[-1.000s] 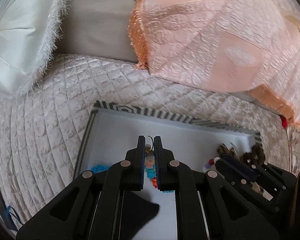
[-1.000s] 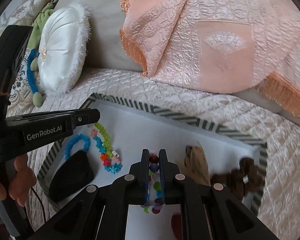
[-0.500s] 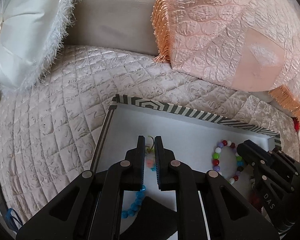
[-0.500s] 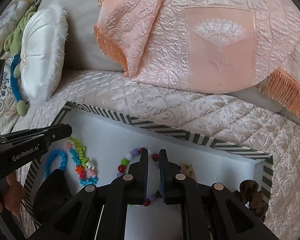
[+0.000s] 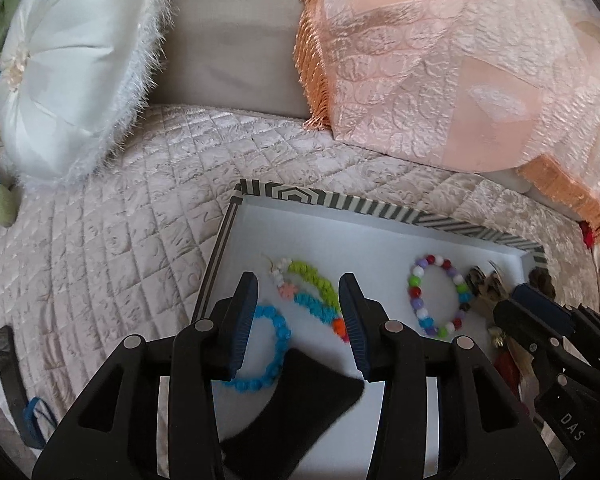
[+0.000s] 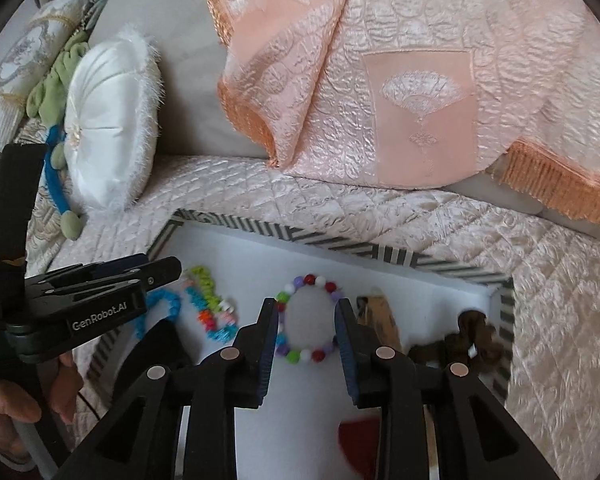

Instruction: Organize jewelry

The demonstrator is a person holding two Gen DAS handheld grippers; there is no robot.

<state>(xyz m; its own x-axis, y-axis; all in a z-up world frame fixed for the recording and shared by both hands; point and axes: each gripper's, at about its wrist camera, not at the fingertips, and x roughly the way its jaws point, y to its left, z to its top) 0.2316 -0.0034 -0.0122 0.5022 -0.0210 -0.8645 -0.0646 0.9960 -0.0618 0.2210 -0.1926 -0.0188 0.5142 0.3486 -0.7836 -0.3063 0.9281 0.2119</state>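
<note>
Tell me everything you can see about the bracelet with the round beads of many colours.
The bead bracelet is a closed ring of round, glossy beads, plastic by the look: red, white, purple, green and blue. It lies flat on the white floor of the striped tray, clear of the other jewelry. The right gripper stands around it; its jaws have just been opening, and whether they touch the beads is unclear.

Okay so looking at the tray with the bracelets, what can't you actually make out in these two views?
- Left wrist view: the black object in the white tray sits half behind the left gripper; its identity is unclear.
- Left wrist view: the brown items are partly covered by the right gripper.
- Right wrist view: the red shape is blurred and cut off by the right gripper's arms.
- Right wrist view: the dark brown clump is motion-blurred.
</note>
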